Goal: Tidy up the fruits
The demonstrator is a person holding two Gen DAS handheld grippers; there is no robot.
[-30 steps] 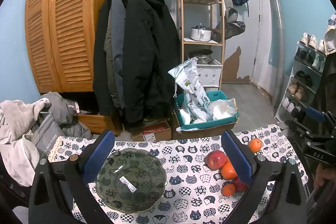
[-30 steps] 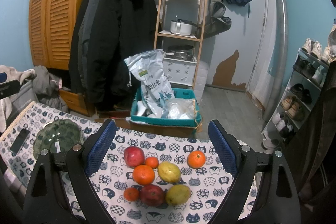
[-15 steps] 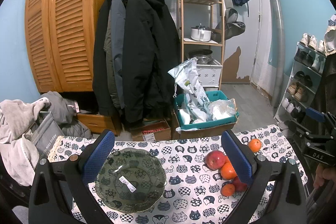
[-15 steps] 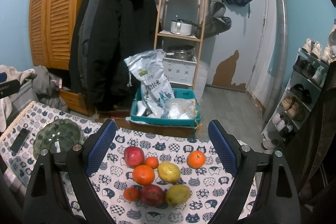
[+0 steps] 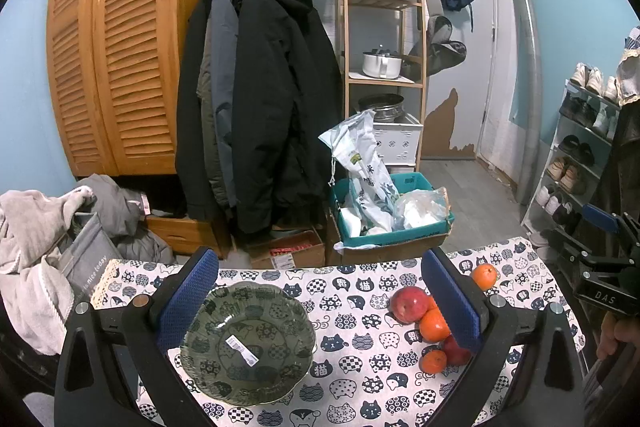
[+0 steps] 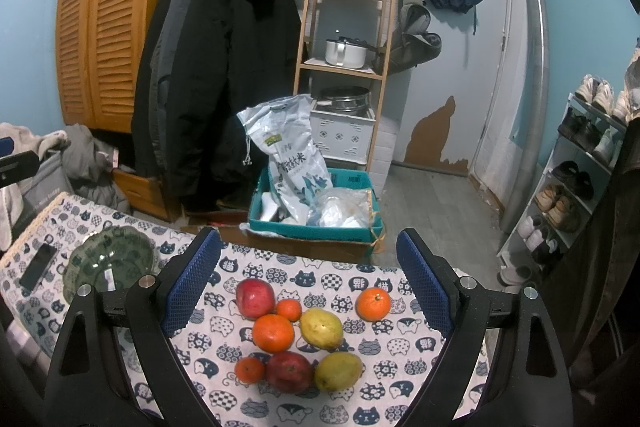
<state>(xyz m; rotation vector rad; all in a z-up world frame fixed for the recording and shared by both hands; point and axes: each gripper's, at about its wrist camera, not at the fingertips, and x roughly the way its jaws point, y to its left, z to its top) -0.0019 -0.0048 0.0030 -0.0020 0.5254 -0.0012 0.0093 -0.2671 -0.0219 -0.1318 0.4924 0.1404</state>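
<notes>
While the left tool gapes wide over the green glass bowl at lower centre, fruit crowds lower right. Right view: right tool spread wide and empty, revealing two yellow mangoes and a phone far left.

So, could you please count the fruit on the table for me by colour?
Red: 2, one at the back left, one at the front.
Orange: 4, at and.
Yellow-green: 2, at and.
Total: 8 fruits, all lying on the cat-print tablecloth; none in the green glass bowl.
</notes>
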